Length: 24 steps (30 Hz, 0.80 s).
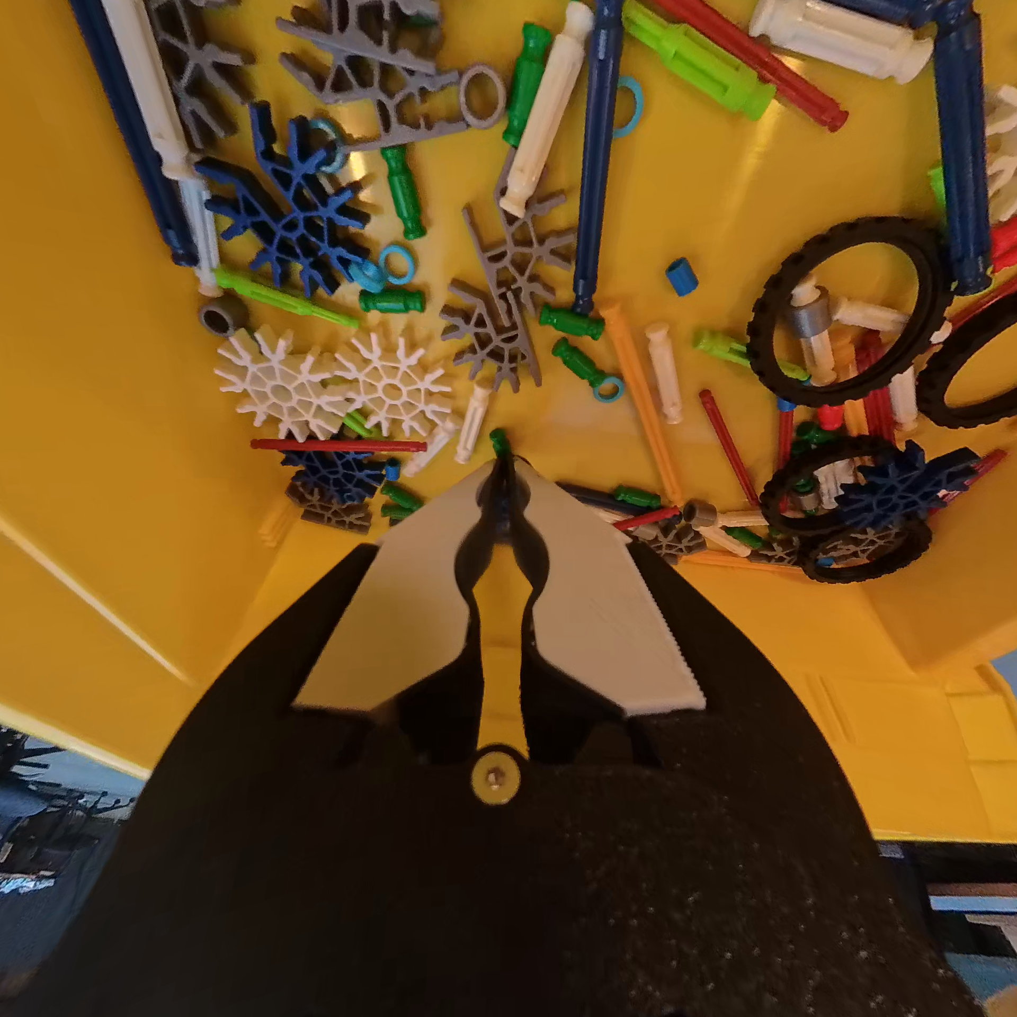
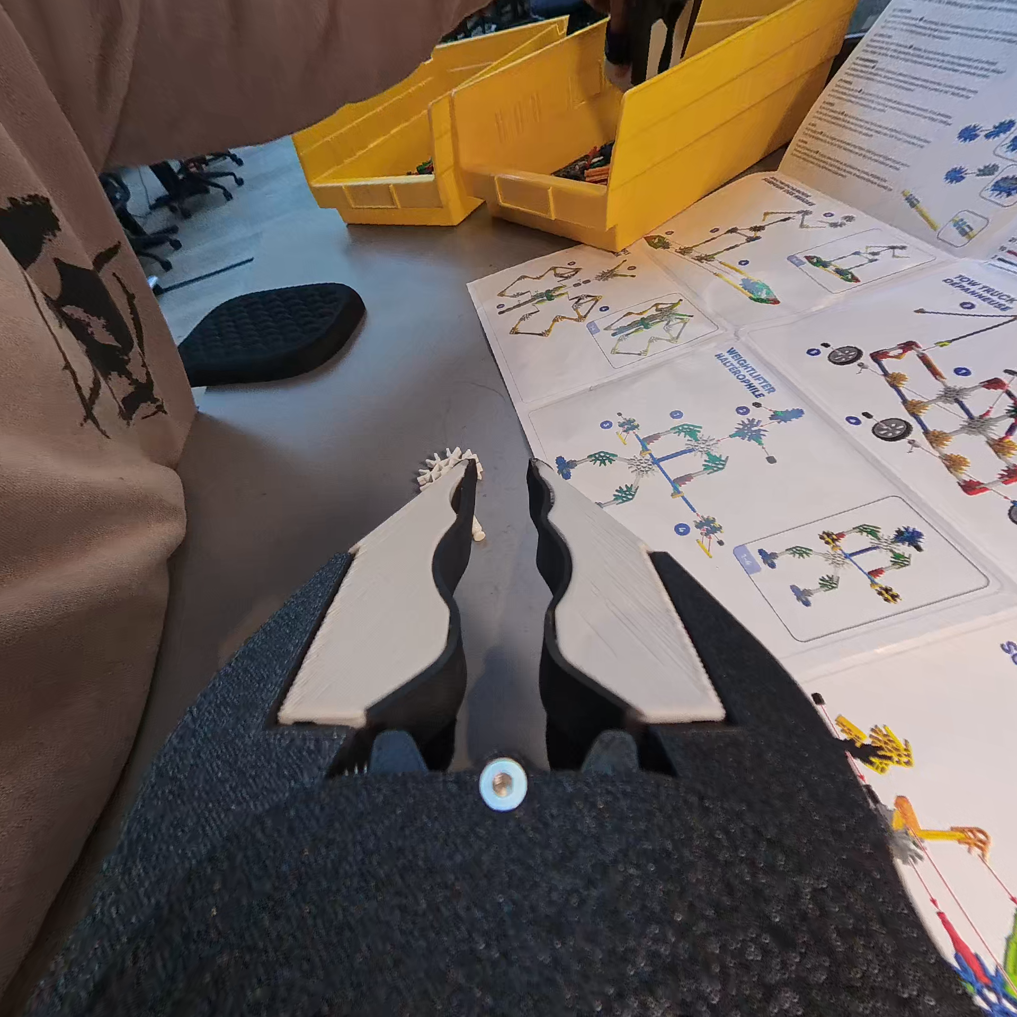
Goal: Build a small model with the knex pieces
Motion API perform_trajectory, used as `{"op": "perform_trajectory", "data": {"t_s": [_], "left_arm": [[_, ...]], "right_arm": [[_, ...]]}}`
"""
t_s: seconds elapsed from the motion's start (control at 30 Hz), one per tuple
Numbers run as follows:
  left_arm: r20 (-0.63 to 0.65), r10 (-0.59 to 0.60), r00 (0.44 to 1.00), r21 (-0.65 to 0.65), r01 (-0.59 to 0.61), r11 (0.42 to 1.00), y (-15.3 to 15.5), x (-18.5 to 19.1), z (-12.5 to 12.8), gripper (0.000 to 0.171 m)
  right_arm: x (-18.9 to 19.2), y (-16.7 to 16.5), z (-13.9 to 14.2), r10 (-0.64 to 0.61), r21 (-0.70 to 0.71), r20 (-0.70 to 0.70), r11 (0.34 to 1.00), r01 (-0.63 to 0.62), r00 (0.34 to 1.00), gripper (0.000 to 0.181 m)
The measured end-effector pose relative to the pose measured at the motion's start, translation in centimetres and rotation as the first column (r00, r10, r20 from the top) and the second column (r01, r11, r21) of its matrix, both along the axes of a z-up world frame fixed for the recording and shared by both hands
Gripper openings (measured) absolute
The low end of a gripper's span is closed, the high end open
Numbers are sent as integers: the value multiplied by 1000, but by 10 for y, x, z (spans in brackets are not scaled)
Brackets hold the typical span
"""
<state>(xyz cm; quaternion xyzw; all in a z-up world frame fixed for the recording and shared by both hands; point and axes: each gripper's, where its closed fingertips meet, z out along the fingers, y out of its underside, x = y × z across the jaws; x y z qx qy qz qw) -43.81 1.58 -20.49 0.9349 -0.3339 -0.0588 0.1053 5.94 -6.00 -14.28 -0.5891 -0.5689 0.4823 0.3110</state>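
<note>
In the left wrist view my left gripper point(image 1: 502, 468) is inside a yellow bin point(image 1: 99, 385) of loose construction-toy parts. Its jaws are shut on a short green rod point(image 1: 498, 440), whose end sticks out past the tips. White snowflake connectors point(image 1: 335, 385) and a small white rod point(image 1: 474, 421) lie just beyond it. In the right wrist view my right gripper point(image 2: 501, 468) is open and empty over a grey table point(image 2: 357, 429). A white snowflake connector with a white rod on it point(image 2: 444, 465) lies at its left fingertip. The left gripper point(image 2: 644, 44) shows far off, inside the bin point(image 2: 704, 126).
The bin holds several rods, grey and blue connectors point(image 1: 297, 220) and black tyres point(image 1: 842, 313). A second yellow bin point(image 2: 385, 165) stands beside the first. An unfolded instruction sheet point(image 2: 770, 440) covers the table's right. A person's tan sleeve point(image 2: 82, 440) and a black chair seat point(image 2: 269, 330) are at left. About 50 cm separates my left fingertips from my right.
</note>
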Motion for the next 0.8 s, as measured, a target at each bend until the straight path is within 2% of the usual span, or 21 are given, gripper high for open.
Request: {"op": "perform_trajectory", "data": {"t_s": [0.17,0.27,0.37,0.57,0.8], "left_arm": [[27,24,999,-24,-23,999,-6,4,3,0],[31,40,999,43,-41,998,4,0,9,0],[10,32,999,44,-32,998,4,-5,8,0],[-60,-12,998,86,17,996,12,-16,-1,21],[-22,20,1000,56,-19,998,9,-11,-5,9]], "right_arm": [[0,-1,-1,6,-3,3,1000,-6,1000,18],[-1,-2,-2,10,-2,6,1000,-10,1000,18],[-1,-3,-3,12,-4,9,1000,-12,1000,18],[-1,-2,-5,11,-5,13,1000,-11,1000,18],[-1,-3,-5,13,-3,16,1000,-13,1000,18]]}}
